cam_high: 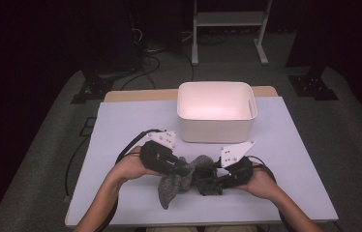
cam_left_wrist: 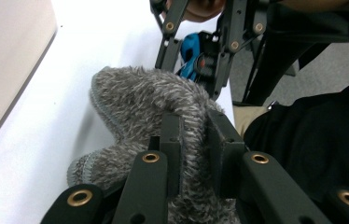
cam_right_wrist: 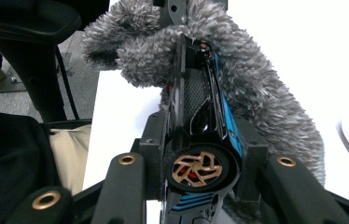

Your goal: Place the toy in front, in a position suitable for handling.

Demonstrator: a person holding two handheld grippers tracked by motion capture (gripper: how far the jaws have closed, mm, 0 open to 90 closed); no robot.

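Here, right tongs (cam_right_wrist: pixel 200 154) clamp toy car (cam_right_wrist: pixel 200 116) | left tongs (cam_left_wrist: pixel 196 144) pinch sock (cam_left_wrist: pixel 149 102)

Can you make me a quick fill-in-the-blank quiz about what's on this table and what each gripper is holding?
1. The left gripper is shut on the fuzzy ____ sock.
2. The right gripper clamps a black and ____ toy car.
3. The white bin stands on the table's ____ side, away from the person.

Missing words: grey; blue; far
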